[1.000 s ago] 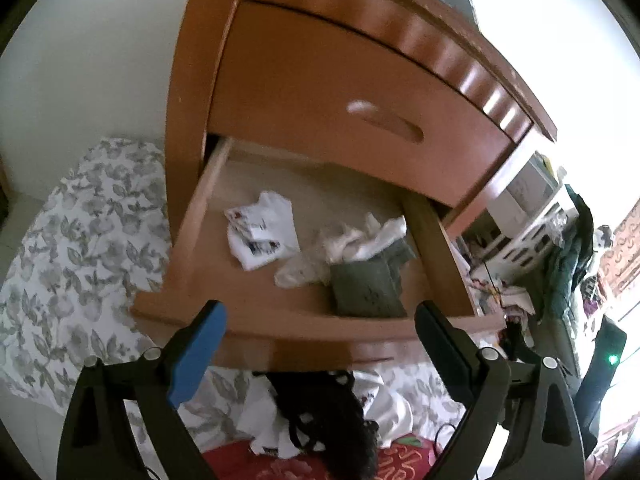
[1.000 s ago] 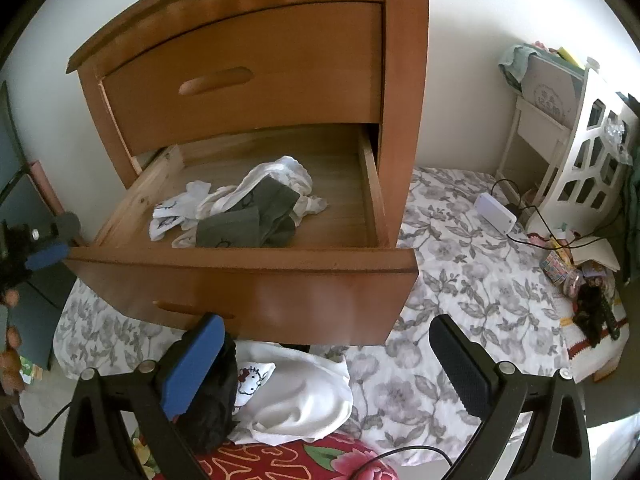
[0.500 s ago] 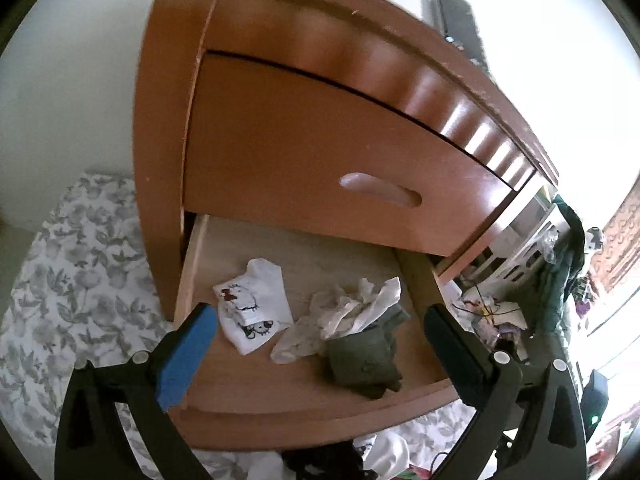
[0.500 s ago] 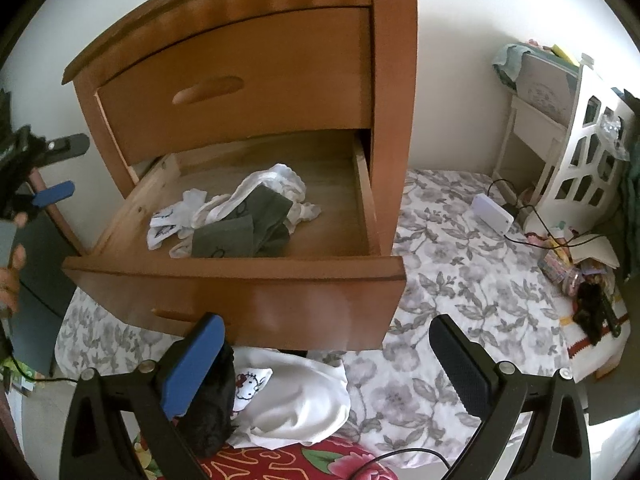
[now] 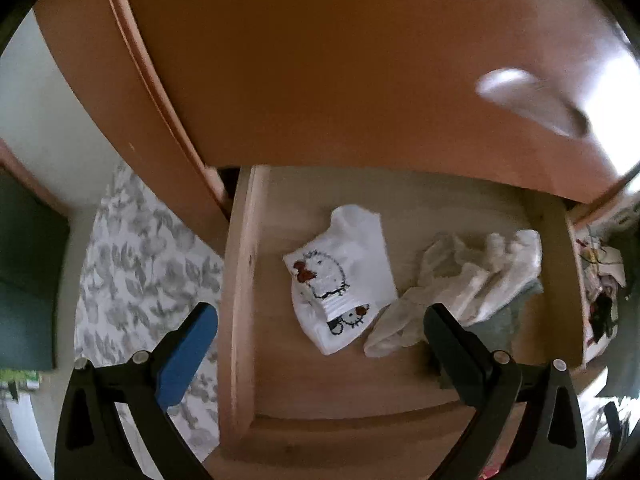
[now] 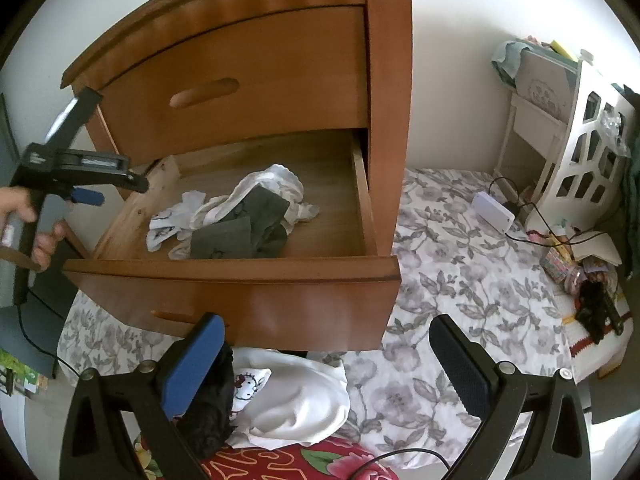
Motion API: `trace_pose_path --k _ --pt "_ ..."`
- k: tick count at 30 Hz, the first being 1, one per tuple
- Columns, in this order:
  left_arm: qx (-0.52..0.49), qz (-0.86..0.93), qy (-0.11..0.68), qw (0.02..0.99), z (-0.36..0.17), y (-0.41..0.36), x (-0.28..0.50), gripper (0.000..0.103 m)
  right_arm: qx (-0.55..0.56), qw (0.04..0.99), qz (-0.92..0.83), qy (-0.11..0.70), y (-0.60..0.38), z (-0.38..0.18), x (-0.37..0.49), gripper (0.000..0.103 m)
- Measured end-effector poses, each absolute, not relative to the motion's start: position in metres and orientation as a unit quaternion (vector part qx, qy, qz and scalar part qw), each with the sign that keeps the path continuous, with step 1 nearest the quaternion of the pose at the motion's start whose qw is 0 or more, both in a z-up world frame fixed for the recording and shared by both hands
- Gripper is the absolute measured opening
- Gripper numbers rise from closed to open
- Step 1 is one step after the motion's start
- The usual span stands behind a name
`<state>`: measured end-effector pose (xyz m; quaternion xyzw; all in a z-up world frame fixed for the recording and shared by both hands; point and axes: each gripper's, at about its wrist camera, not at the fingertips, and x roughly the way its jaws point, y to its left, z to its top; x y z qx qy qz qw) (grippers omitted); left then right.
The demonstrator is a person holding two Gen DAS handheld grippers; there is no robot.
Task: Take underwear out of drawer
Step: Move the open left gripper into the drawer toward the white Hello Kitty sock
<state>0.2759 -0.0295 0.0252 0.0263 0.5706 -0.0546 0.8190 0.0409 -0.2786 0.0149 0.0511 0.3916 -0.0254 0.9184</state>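
The lower drawer (image 6: pixel 240 276) stands pulled out. Inside lie white underwear with a cartoon print (image 5: pixel 340 276), a crumpled cream garment (image 5: pixel 472 280) and a grey-green garment (image 5: pixel 496 328). My left gripper (image 5: pixel 320 316) hangs open just above the drawer, with the printed underwear between and beyond its fingers and nothing held. The right wrist view shows that left gripper (image 6: pixel 120 192) at the drawer's left rear corner, in a hand (image 6: pixel 44 240). My right gripper (image 6: pixel 326 328) is open and empty, low in front of the drawer front.
The closed upper drawer (image 6: pixel 248 80) overhangs the open one. On the floral sheet (image 6: pixel 460 280) under the drawer lie a white garment (image 6: pixel 296 396), a black garment (image 6: pixel 208 412) and a red floral cloth (image 6: pixel 280 460). A white rack (image 6: pixel 580 152), a white box (image 6: pixel 492 212) and cables sit right.
My left gripper has moved forward and down, from in front of the drawer to over its inside, close to the printed underwear. The right gripper has barely moved.
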Motion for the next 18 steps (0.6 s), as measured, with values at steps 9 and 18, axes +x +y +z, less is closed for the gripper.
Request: trace_pose_path --k 9,18 --pt "0.032 -0.053 0.608 0.791 0.000 -0.046 0.296 0.092 0.050 0.915 -0.028 0.399 -0.281 0.010 0.044 0.103" --pt "0.030 -0.062 0.633 0.771 -0.024 -0.055 0.303 0.076 0.048 0.913 -0.030 0.403 -0.281 0.006 0.045 0.103"
